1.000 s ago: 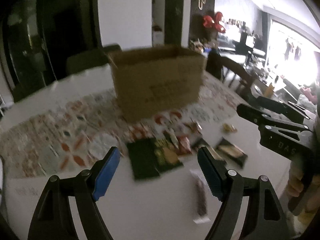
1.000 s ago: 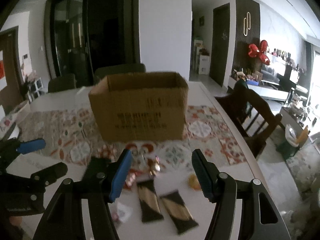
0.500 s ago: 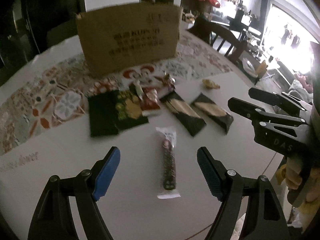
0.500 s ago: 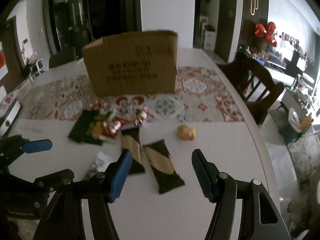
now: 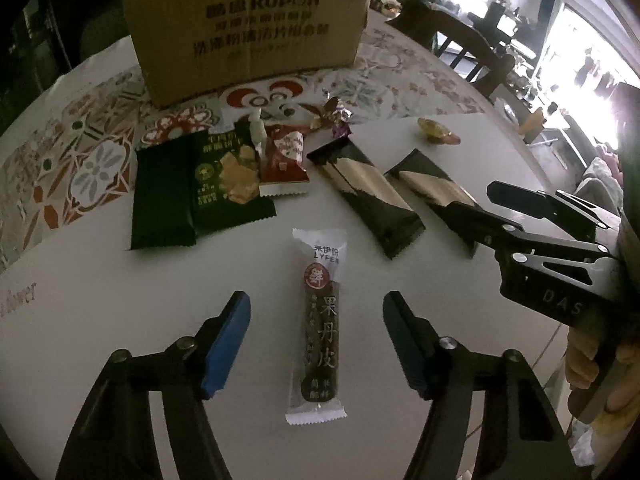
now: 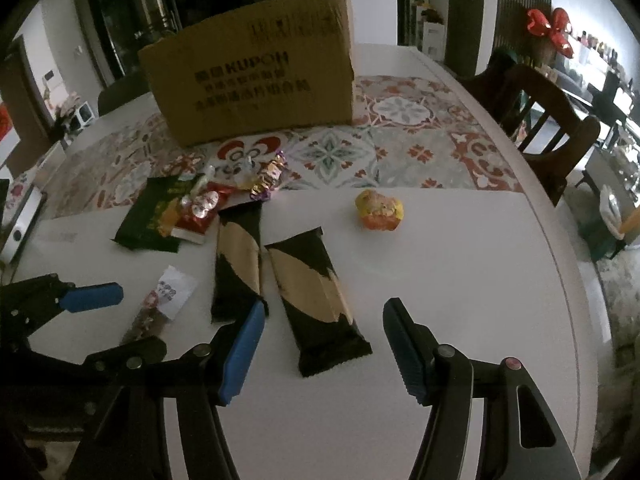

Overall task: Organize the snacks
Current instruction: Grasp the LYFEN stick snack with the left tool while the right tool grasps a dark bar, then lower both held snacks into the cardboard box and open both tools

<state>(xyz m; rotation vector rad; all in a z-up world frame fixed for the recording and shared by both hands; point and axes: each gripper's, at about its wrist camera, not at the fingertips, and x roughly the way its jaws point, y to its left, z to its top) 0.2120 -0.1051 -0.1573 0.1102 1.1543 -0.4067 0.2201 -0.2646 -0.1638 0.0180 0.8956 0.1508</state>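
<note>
The left gripper (image 5: 316, 340) stands apart around the fruit-leather stick (image 5: 321, 320), ready to pinch; the right gripper (image 6: 324, 348) (also apart) frames a black-gold packet (image 6: 316, 296); the box (image 5: 248, 28) waits at twelve o'clock.

Cardboard box (image 5: 248, 28): "KUPOH" printed in dark letters on its front, Chinese lines below, blurred. Same word readable on it in the right wrist view (image 6: 256, 68). Long snack bar (image 5: 320, 320): "LYFEN" on its white top, large Chinese characters "果丹皮" down the dark body. Right gripper (image 5: 520, 210) body: "DAS". Table (image 5: 100, 300) at left edge: "lower", partly cut off.
</note>
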